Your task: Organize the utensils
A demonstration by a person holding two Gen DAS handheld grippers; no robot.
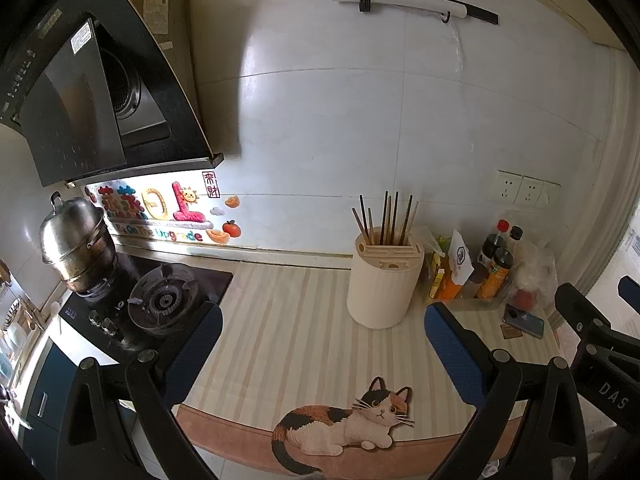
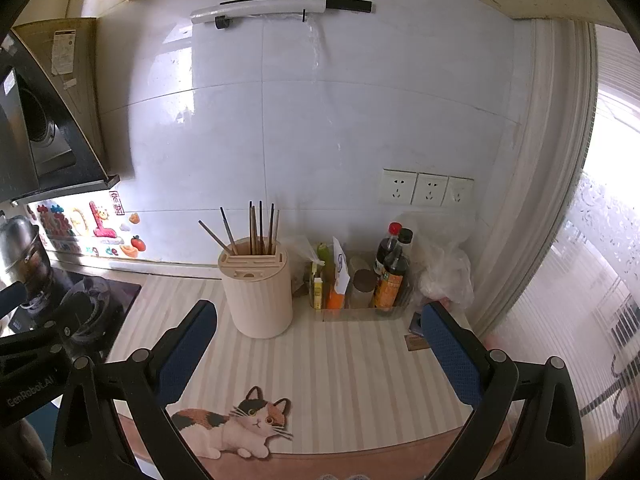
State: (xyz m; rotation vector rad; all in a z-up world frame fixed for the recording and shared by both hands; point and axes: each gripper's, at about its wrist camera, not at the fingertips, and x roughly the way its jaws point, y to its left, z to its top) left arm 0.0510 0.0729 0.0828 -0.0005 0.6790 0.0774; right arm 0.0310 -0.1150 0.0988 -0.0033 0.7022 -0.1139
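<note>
"GenRobot.AI" marks left gripper (image 2: pixel 24 300) — "DAS" on right gripper (image 1: pixel 600 320).

I read "DAS" on the right gripper (image 1: pixel 612 394) arm, seen from my left camera. "GenRobot.AI" is on the left gripper (image 2: pixel 30 396) body. The wall sticker (image 1: pixel 160 232) reads "On The Upgrade". Bottle labels are too small to read.

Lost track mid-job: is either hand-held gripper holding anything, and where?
Nothing. Left hand-held gripper and right one both open, empty.
</note>
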